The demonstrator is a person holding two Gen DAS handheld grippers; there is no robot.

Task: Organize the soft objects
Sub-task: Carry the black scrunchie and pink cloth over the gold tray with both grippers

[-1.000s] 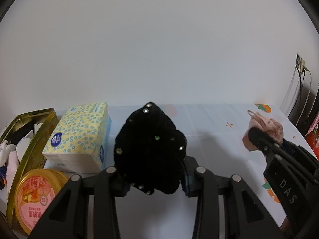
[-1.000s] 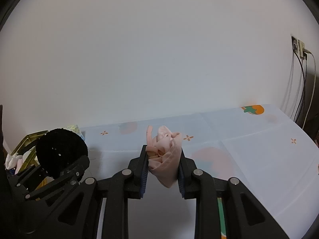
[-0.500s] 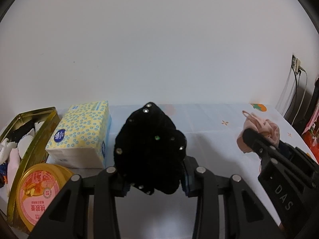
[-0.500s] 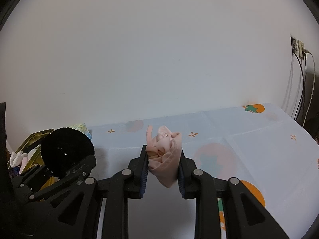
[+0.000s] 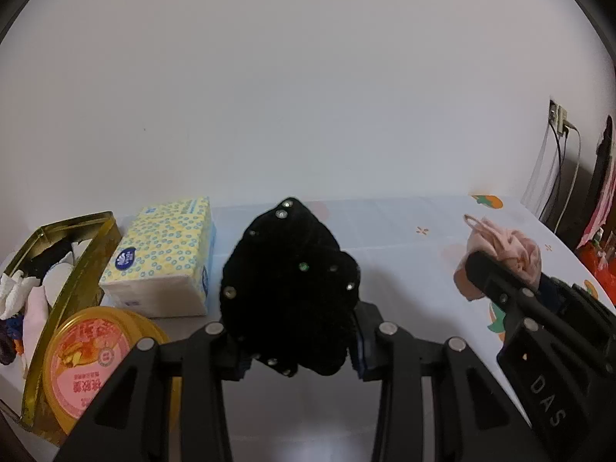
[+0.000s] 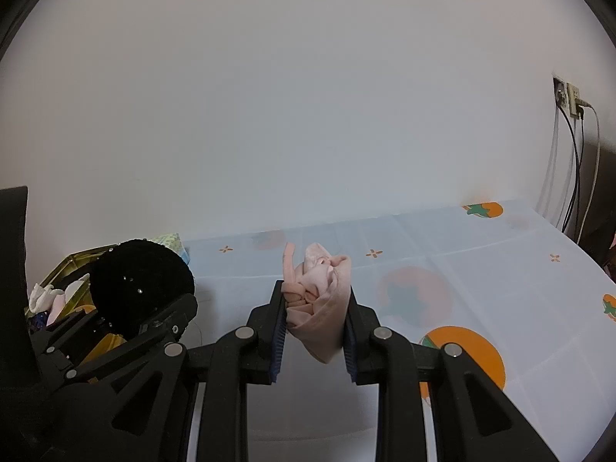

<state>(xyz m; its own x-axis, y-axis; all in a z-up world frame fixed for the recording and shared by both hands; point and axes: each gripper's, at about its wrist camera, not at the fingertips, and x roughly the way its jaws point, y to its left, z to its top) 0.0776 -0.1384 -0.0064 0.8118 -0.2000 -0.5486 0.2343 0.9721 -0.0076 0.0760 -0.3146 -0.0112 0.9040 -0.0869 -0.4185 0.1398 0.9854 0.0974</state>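
Task judged partly done. The gold tin point(image 5: 65, 265) at the left end of the surface point(image 5: 404, 238) already holds several soft pieces: white, pink and dark cloth bundles are seen inside it. Two pieces are not yet put away.

Left gripper point(image 5: 296, 342): narrowly parted, the fingers point(image 5: 231, 350) pressed against a black scrunchie point(image 5: 288, 285), which is held up in the air to the right of the tin, in front of the tissue pack point(image 5: 161, 258). The scrunchie is a thick, fuzzy, rounded ring, very dark, dotted with small shiny studs.

Right gripper point(image 6: 313, 331): also narrowly parted, its blue-padded fingers point(image 6: 278, 331) clamped on a pink cloth bundle point(image 6: 319, 308). The bundle is held well to the right of the tin, above the open part of the surface. It is thin, smooth fabric, crumpled into folds, with a narrow strap or loop standing up at the top.

Left to do, as judged: both pieces carried to the tin and dropped in.

Other things near the tin: the tissue pack is a soft plastic-wrapped block, yellow with blue rings, just to the right of the tin. A round yellow lid point(image 5: 92, 354) with a pink printed label lies at the near right corner of the tin; whether it leans on the tin cannot be told. The tin is rectangular metal with glossy gold walls. The surface is covered with a pale blue cloth printed with orange fruit.
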